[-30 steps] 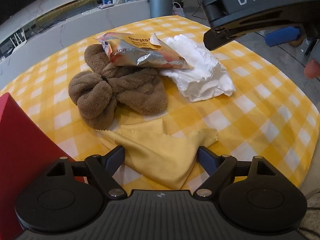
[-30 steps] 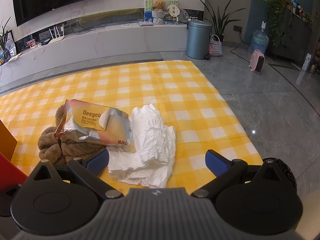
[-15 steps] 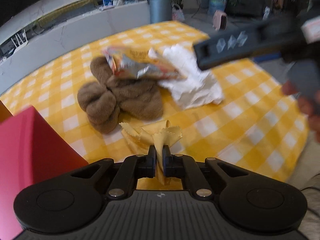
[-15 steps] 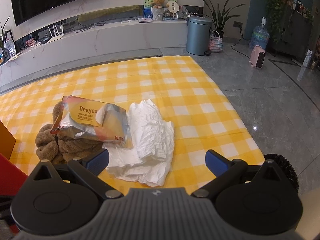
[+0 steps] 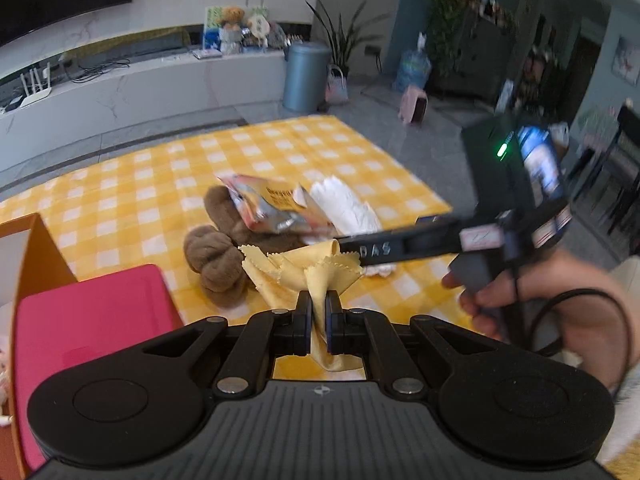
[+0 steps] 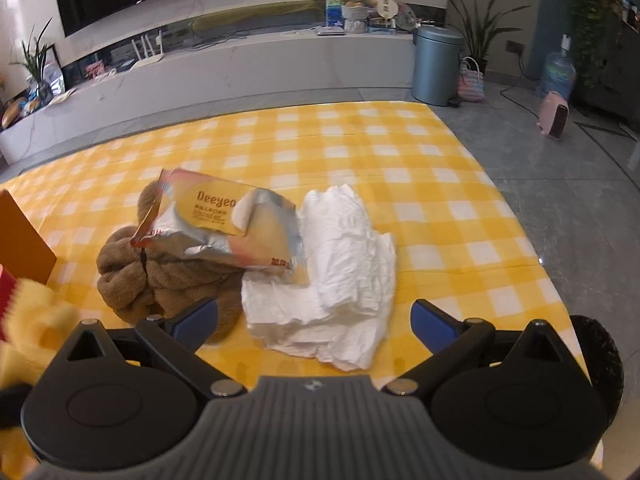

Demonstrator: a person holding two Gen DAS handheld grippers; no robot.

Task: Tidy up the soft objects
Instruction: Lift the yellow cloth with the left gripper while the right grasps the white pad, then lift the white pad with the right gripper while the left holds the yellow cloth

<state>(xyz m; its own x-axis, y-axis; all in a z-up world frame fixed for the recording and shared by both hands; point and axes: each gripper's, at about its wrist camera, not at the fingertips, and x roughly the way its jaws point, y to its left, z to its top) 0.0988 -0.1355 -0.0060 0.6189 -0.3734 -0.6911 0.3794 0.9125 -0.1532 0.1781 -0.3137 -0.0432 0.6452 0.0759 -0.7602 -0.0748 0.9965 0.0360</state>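
My left gripper point(image 5: 318, 312) is shut on a yellow cloth point(image 5: 316, 268) and holds it lifted off the yellow checked mat point(image 5: 160, 200); the cloth's blurred edge shows at the left of the right wrist view point(image 6: 36, 320). A brown plush towel point(image 6: 160, 276) lies on the mat with a foil wipes pack point(image 6: 224, 228) on top of it and a crumpled white cloth point(image 6: 340, 276) beside it. My right gripper point(image 6: 314, 320) hovers open just above the white cloth's near edge, nothing between its fingers.
A red box point(image 5: 84, 320) and an orange box point(image 5: 36, 256) stand at the left near my left gripper. A hand point(image 5: 560, 300) holds the right gripper's body at the right. The mat ends at grey floor point(image 6: 560, 200) on the right.
My left gripper shut on the yellow cloth, then rose with it, so the cloth now hangs off the mat. The right gripper stayed over the white cloth.
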